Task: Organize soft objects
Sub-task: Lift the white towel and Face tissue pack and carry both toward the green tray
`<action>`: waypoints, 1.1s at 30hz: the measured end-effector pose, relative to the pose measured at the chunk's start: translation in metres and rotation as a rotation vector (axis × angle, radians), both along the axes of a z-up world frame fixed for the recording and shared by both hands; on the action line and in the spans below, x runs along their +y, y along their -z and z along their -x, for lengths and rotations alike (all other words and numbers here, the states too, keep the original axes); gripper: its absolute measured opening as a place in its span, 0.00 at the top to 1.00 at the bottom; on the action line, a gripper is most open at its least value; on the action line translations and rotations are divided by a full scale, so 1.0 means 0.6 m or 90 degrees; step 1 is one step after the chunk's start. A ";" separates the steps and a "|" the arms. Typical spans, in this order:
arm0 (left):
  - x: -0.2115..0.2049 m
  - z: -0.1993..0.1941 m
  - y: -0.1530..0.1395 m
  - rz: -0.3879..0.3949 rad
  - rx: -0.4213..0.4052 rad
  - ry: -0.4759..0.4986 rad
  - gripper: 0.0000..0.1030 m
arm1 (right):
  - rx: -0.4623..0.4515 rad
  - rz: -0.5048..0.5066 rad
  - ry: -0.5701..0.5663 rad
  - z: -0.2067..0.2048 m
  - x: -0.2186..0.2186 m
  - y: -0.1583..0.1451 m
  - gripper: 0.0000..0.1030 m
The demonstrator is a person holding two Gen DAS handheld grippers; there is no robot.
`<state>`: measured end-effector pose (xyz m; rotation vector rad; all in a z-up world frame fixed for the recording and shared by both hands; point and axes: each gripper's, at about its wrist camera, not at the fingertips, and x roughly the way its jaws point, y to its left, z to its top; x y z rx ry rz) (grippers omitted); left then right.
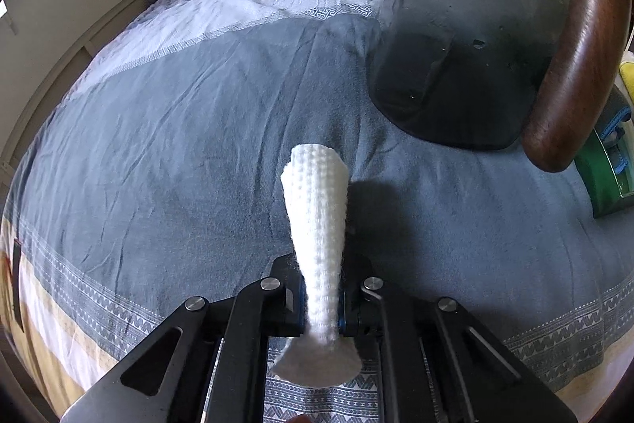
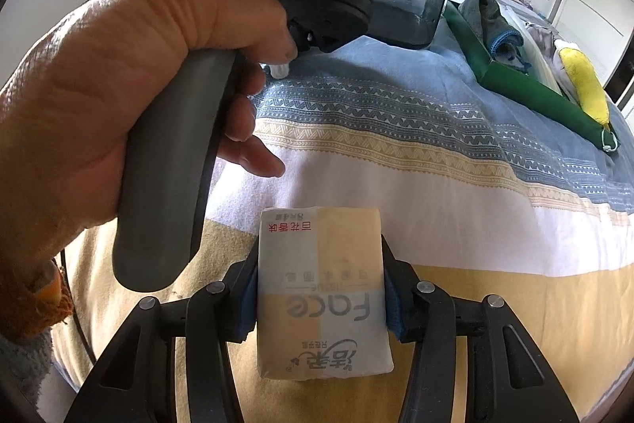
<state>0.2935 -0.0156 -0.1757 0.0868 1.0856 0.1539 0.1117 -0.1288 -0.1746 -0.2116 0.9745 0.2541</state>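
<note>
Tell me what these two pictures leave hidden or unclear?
- Left wrist view: the white cloth's lower end, behind the left tongs.
- Right wrist view: the green bin's contents, mostly behind its wall.
- Right wrist view: the tissue pack's small print, too blurred.

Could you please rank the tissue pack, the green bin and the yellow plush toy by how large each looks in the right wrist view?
1. Tissue pack, held in the right claw, though it is nearest the camera, which inflates it.
2. Green bin, farther back on the bed.
3. Yellow plush toy, beside the bin.
</note>
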 end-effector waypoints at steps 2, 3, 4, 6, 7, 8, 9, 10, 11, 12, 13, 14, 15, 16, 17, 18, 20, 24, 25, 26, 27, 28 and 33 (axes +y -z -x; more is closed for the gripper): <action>0.001 0.001 -0.005 0.009 -0.002 -0.006 0.92 | -0.002 0.001 -0.005 0.000 -0.001 -0.003 0.53; 0.002 0.005 -0.007 0.014 -0.004 -0.008 0.92 | -0.002 0.002 -0.007 0.000 -0.001 -0.004 0.53; 0.002 0.007 -0.011 0.020 -0.007 -0.007 0.92 | -0.004 0.002 -0.009 0.000 -0.001 -0.007 0.53; 0.007 0.013 -0.017 0.031 -0.012 -0.007 0.92 | -0.008 0.002 -0.011 0.001 -0.003 -0.011 0.53; 0.011 0.017 -0.021 0.041 -0.015 -0.005 0.92 | -0.010 0.001 -0.013 0.002 -0.003 -0.014 0.53; 0.013 0.018 -0.022 0.049 -0.016 -0.003 0.92 | -0.012 0.002 -0.015 0.003 -0.004 -0.016 0.53; 0.017 0.021 -0.024 0.055 -0.017 0.000 0.92 | -0.013 0.002 -0.016 0.004 -0.006 -0.018 0.53; 0.020 0.024 -0.027 0.059 -0.018 0.001 0.92 | -0.014 0.002 -0.016 0.005 -0.008 -0.021 0.53; 0.023 0.028 -0.030 0.063 -0.020 0.003 0.92 | -0.015 0.001 -0.016 0.006 -0.011 -0.023 0.53; 0.026 0.032 -0.033 0.066 -0.022 0.005 0.92 | -0.018 -0.001 -0.015 0.006 -0.015 -0.027 0.53; 0.029 0.037 -0.036 0.067 -0.023 0.006 0.92 | -0.021 -0.003 -0.013 0.006 -0.021 -0.031 0.53; 0.032 0.041 -0.039 0.066 -0.024 0.007 0.92 | -0.022 -0.004 -0.011 0.007 -0.024 -0.034 0.53; 0.034 0.046 -0.041 0.064 -0.027 0.008 0.92 | -0.025 -0.007 -0.009 0.007 -0.031 -0.039 0.53; 0.037 0.052 -0.045 0.064 -0.029 0.009 0.92 | -0.027 -0.009 -0.008 0.009 -0.037 -0.044 0.53; 0.039 0.056 -0.049 0.064 -0.030 0.011 0.92 | -0.031 -0.012 -0.007 0.009 -0.043 -0.048 0.53; 0.043 0.059 -0.055 0.063 -0.033 0.012 0.92 | -0.035 -0.015 -0.005 0.009 -0.050 -0.054 0.53; 0.050 0.066 -0.065 0.059 -0.038 0.015 0.92 | -0.041 -0.023 -0.001 0.011 -0.063 -0.065 0.53; 0.059 0.082 -0.087 0.062 -0.048 0.013 0.92 | -0.051 -0.040 0.007 0.012 -0.094 -0.085 0.53; 0.059 0.085 -0.092 0.061 -0.051 0.014 0.92 | -0.052 -0.042 0.008 0.014 -0.100 -0.090 0.53; 0.058 0.090 -0.098 0.064 -0.054 0.017 0.92 | -0.057 -0.042 0.009 0.016 -0.106 -0.094 0.53; 0.057 0.093 -0.102 0.068 -0.056 0.020 0.92 | -0.062 -0.041 0.012 0.018 -0.113 -0.099 0.53; 0.054 0.094 -0.107 0.069 -0.058 0.025 0.92 | -0.065 -0.041 0.014 0.020 -0.118 -0.104 0.53; 0.026 0.114 -0.130 0.082 -0.059 0.044 0.92 | -0.080 -0.038 0.040 0.032 -0.159 -0.128 0.53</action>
